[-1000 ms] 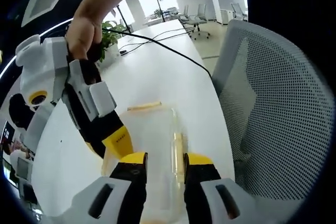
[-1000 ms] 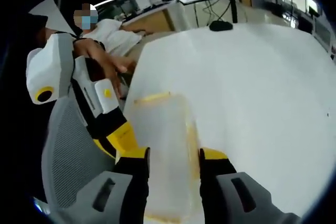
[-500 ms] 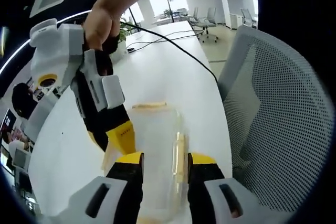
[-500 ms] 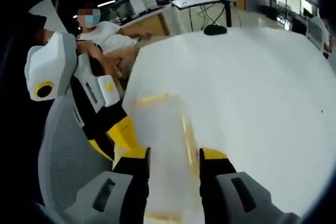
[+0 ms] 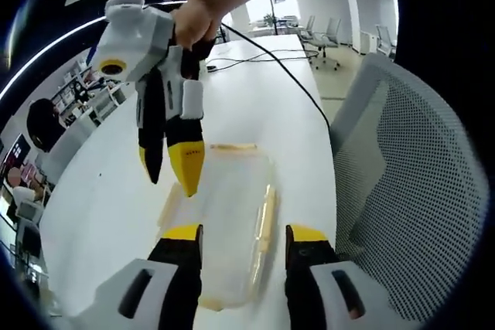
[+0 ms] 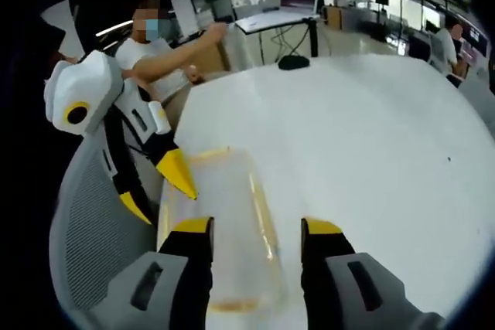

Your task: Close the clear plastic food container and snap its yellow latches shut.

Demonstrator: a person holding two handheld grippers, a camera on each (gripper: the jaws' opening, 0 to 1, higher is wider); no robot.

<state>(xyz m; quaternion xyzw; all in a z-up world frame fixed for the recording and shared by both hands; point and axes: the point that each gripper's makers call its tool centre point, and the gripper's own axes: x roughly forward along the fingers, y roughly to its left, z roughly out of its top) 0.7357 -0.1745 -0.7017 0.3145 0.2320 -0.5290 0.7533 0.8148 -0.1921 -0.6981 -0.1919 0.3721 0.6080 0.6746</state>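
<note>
The clear plastic container point(image 5: 224, 214) lies flat on the white table point(image 5: 100, 206) with its lid on, and yellow latches point(image 5: 267, 218) run along its edges. My left gripper point(image 5: 244, 235) hangs open over its near end, a jaw to either side. My right gripper point(image 5: 170, 169) comes in from the upper left, open, its tips just above the container's left edge. In the right gripper view the container point(image 6: 216, 214) lies ahead of my right gripper point(image 6: 257, 227). There my left gripper point(image 6: 158, 191) points down at the container's left side, held in a person's hand.
A grey mesh chair point(image 5: 402, 175) stands tight against the table edge beside the container, also seen as the chair point(image 6: 85, 222). A black cable point(image 5: 271, 63) crosses the far table. A person point(image 6: 166, 48) sits at the back. Bare table point(image 6: 371, 160) spreads to the right.
Both grippers have lifted up and back off the container, and their jaws stand slightly wider apart. The container has stayed in place.
</note>
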